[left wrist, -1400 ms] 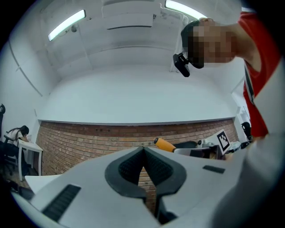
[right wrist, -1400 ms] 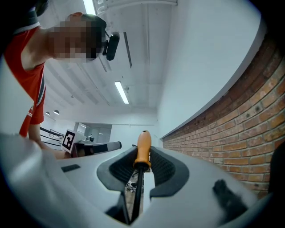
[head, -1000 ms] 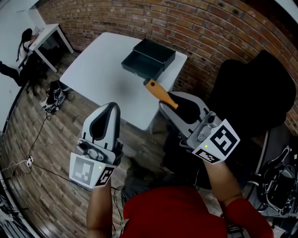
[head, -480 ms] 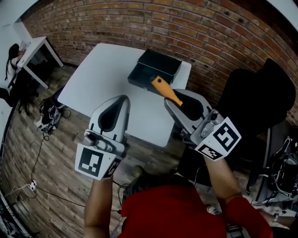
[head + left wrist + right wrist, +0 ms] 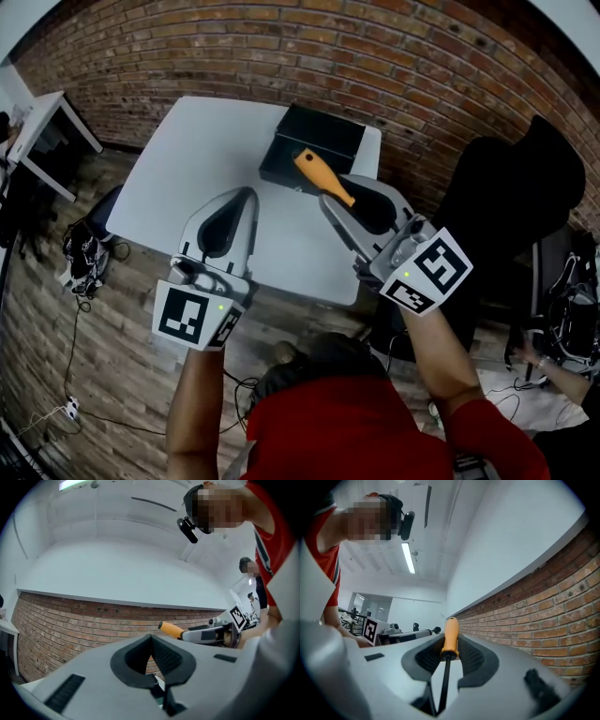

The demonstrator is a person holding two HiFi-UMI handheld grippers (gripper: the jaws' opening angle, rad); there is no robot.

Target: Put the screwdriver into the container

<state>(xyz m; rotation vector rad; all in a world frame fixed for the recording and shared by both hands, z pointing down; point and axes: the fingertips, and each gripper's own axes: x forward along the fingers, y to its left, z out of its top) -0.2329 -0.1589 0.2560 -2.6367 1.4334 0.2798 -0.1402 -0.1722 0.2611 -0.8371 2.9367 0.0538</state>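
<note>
Mid-carry, by the look of it: tool up off the white table [image 5: 187, 169], drop not yet made. Gripping the screwdriver [image 5: 322, 178] in the right gripper [image 5: 349, 195], pads pinched on the base of the orange handle at its junction with the black shaft [image 5: 444, 681]. Handle poking out ahead, shaft running back between the jaws toward the camera. Checked in the right gripper view: handle squarely between the pads, nose tilted up at brick wall and ceiling, no container in sight there.

Over on the left, idling: left gripper [image 5: 242, 197] held up beside the right one, above the near half of the table, tips pressed together, nothing between them.

Now the target. Dark container [image 5: 314, 141] parked at the far right corner of the table, close to the brick wall. From the head view, handle tip lined up over the container's near edge. Height above it hard to judge; apparently touching nothing. Open top or not, hard to tell from here, all dark inside the outline.

Next move, as a judgement: reach a little farther to bring the whole tool over the box. Tip the nose down, lower until well inside the walls, then spread the jaws. Worth watching: long shaft against a short box, so lay it along the long side, not across. Left gripper best kept clear, or ready to steady the box against sliding.
</note>
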